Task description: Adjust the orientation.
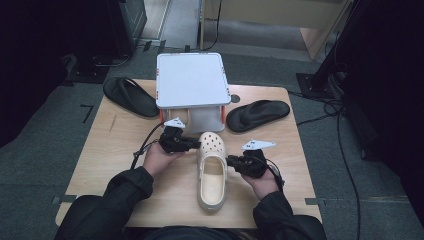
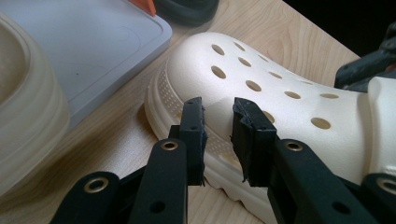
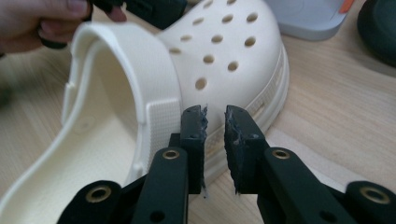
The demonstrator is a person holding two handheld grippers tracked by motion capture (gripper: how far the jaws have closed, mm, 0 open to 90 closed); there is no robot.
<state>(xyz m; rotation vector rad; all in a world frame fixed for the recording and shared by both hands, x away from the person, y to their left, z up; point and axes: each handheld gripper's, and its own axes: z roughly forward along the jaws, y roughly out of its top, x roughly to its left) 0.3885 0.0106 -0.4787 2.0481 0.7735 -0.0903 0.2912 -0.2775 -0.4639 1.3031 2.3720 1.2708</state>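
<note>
A cream clog (image 1: 212, 170) with holes in its toe lies on the wooden table (image 1: 125, 150), toe pointing away from me. My left gripper (image 1: 197, 145) sits at the toe's left side; in its own view its jaws (image 2: 217, 112) stand slightly apart just over the clog (image 2: 261, 84), with nothing between them. My right gripper (image 1: 230, 161) is at the clog's right side by the strap. Its jaws (image 3: 215, 116) show a narrow empty gap beside the sole and the forward-folded heel strap (image 3: 154, 79).
A grey two-level stand (image 1: 190, 80) rises at the table's far middle, just beyond the clog. One black flip-flop (image 1: 131, 96) lies at its left, another (image 1: 257, 115) at its right. A cream rounded thing (image 2: 23, 93) sits close at the left gripper view's left edge.
</note>
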